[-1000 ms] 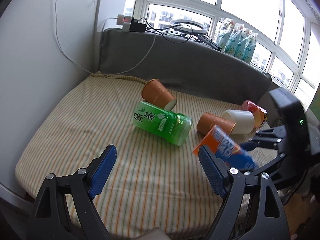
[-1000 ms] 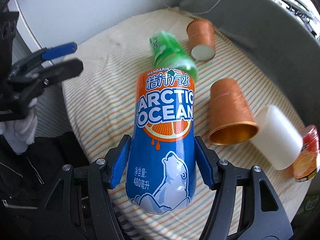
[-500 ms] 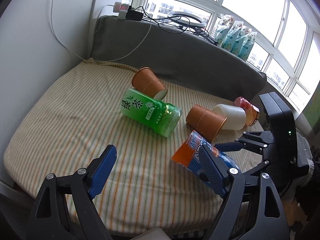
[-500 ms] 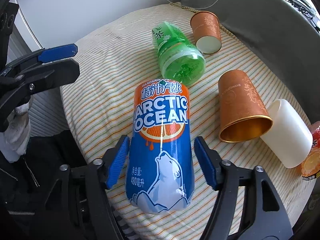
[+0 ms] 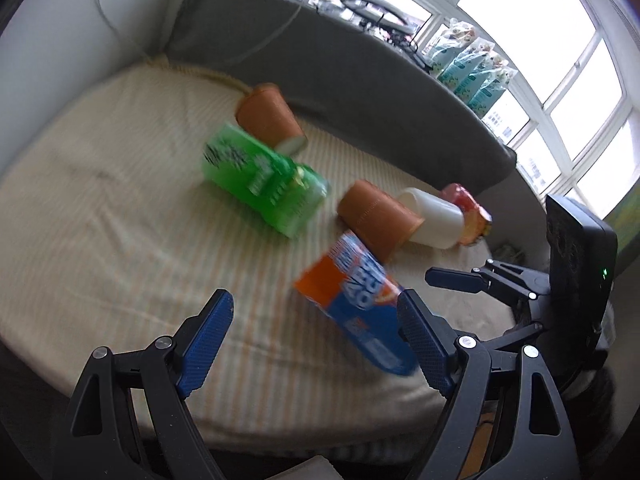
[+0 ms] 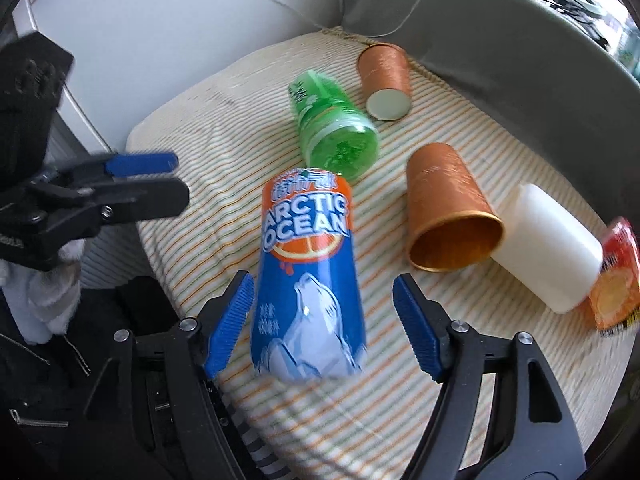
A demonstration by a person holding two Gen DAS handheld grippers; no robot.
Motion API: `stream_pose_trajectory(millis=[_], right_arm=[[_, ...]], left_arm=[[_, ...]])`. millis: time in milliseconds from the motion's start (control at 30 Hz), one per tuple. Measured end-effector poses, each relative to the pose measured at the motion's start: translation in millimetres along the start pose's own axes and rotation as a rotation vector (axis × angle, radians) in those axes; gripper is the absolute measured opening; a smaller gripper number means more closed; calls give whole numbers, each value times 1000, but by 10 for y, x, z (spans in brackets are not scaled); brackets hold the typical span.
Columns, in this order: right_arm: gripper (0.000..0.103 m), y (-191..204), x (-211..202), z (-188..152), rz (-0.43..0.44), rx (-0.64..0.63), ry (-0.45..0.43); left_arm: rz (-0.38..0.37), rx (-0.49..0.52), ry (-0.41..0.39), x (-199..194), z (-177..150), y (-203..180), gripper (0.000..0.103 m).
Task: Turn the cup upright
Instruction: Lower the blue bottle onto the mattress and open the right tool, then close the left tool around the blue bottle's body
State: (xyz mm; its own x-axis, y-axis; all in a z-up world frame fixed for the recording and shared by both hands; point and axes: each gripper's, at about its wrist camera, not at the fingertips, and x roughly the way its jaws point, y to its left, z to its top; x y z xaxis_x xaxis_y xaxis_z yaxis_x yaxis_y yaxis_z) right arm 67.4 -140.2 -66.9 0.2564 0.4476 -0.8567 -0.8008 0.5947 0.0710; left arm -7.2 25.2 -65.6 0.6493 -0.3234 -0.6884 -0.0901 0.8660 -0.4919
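A blue and orange Arctic Ocean cup (image 6: 308, 272) lies tilted on its side on the striped cushion (image 6: 224, 128), between the fingers of my right gripper (image 6: 322, 328). The right gripper is open, with a gap on each side of the cup. The cup also shows in the left wrist view (image 5: 356, 300), blurred. My left gripper (image 5: 316, 328) is open and empty above the cushion's front edge; its right finger hides part of the cup. The right gripper (image 5: 452, 280) shows at the right in that view.
A green cup (image 6: 332, 136), two copper cups (image 6: 448, 208) (image 6: 386, 76), a white cup (image 6: 552, 252) and a red-orange cup (image 6: 616, 276) lie on their sides on the cushion. A grey backrest (image 5: 360, 80) and white wall (image 6: 160, 20) border it. Cables lie on the sill.
My right gripper has opened and let go of the Arctic Ocean cup, which now lies on the cushion. The left gripper has moved closer to the cup.
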Motion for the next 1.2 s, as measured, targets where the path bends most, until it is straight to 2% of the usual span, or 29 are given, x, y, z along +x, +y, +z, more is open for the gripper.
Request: stream_pose_trajectory(millis=[167, 333, 633, 1033, 1200], right_arm=[[75, -121, -195, -171, -18, 69, -39], [75, -243, -370, -373, -43, 146, -86], [75, -369, -550, -675, -51, 241, -140], [75, -447, -583, -785, -59, 275, -151], [75, -444, -546, -812, -63, 277, -143]], left_arm=[[-94, -110, 79, 163, -28, -5, 84], [-164, -225, 113, 266, -21, 17, 84], [-173, -359, 140, 480, 27, 43, 83], [-155, -385, 175, 682, 18, 71, 82], [-144, -393, 163, 696, 32, 99, 82]])
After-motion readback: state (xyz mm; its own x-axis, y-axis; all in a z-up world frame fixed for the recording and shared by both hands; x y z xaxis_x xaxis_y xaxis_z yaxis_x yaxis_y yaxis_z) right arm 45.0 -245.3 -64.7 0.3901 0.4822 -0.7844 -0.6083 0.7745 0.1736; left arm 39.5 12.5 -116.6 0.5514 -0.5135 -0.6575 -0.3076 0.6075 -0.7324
